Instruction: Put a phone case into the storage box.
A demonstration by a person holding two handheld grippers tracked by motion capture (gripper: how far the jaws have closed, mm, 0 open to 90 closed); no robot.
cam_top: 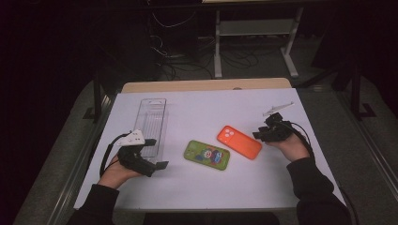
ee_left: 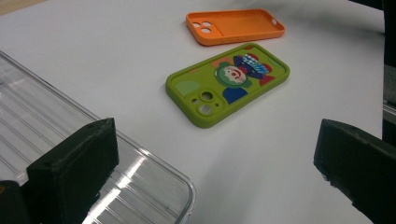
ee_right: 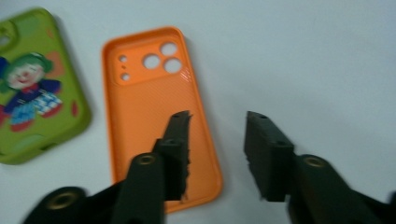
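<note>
Right gripper view: right gripper (ee_right: 217, 140) fingers are hovering apart over the orange phone case (ee_right: 154, 112); left gripper (ee_left: 210, 172) fingers are gaping wide, holding nothing.

Right gripper view is soft with blur: one jaw of the right tongs (ee_right: 217, 140) covers part of the orange case (ee_right: 154, 93), and the green case (ee_right: 37, 88) runs off the left edge. In the left gripper view the clear tray (ee_left: 140, 186) is cut off at left and bottom.
</note>
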